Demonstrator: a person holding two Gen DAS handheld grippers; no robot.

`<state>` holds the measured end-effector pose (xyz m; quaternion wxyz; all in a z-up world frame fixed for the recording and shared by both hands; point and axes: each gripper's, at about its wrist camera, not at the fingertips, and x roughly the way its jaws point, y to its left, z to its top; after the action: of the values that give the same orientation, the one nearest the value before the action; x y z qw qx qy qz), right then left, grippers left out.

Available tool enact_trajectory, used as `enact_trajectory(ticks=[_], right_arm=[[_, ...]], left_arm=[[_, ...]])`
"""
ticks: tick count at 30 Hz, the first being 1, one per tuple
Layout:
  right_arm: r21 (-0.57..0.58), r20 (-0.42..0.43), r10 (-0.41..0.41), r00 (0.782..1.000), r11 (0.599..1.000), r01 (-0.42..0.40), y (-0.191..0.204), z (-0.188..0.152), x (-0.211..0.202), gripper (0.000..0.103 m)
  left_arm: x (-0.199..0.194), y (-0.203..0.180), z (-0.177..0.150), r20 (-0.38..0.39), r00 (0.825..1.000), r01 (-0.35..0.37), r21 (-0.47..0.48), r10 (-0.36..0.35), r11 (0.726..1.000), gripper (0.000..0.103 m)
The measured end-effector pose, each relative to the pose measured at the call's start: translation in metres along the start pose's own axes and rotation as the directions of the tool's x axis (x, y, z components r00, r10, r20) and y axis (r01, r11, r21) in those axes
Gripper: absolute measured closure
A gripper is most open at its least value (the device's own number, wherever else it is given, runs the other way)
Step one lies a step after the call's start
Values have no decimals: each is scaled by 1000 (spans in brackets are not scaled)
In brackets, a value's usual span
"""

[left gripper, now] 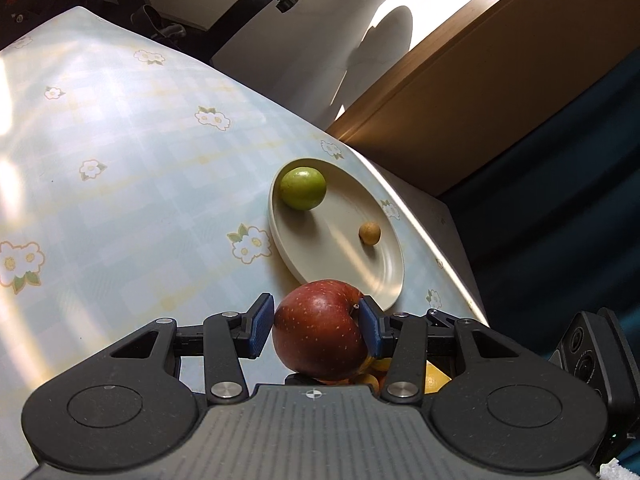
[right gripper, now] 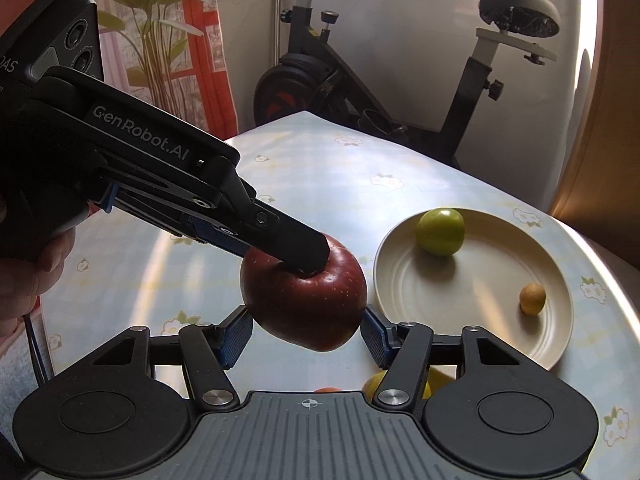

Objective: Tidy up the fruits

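Plate (right gripper: 472, 280) on the table (right gripper: 320, 168) near its edge, 2 fruits in the plate, round fruit (right gripper: 440, 231) at 11 o'clock, small fruit (right gripper: 532, 299) at 4 o'clock, apple (right gripper: 304, 300) at 9 o'clock beside the plate, exercise bike (right gripper: 360, 80) behind the table

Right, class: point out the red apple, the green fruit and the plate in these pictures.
red apple (left gripper: 316, 336), left wrist view, on its front skin.
green fruit (right gripper: 440, 231), right wrist view, on its middle.
plate (right gripper: 472, 292), right wrist view, on its bare centre.
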<state>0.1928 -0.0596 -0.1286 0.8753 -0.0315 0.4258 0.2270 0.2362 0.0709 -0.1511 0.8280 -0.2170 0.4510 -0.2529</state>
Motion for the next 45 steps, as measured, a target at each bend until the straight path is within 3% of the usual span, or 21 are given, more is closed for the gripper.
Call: enact_trajectory(ticks=[12, 21, 31, 45], right_arm=[[18, 50, -106, 993, 994, 105, -90, 42, -10, 47], [79, 15, -115, 993, 990, 114, -150, 54, 38, 47], [96, -58, -112, 992, 988, 118, -173, 46, 89, 47], [91, -80, -145, 986, 984, 152, -170, 45, 107, 47]], left_arm=[[54, -63, 72, -34, 999, 35, 146, -30, 989, 54], [105, -75, 110, -90, 996, 10, 209, 9, 978, 54], [160, -53, 127, -161, 986, -17, 188, 48, 982, 54], [180, -40, 133, -166, 984, -35, 148, 59, 988, 54]])
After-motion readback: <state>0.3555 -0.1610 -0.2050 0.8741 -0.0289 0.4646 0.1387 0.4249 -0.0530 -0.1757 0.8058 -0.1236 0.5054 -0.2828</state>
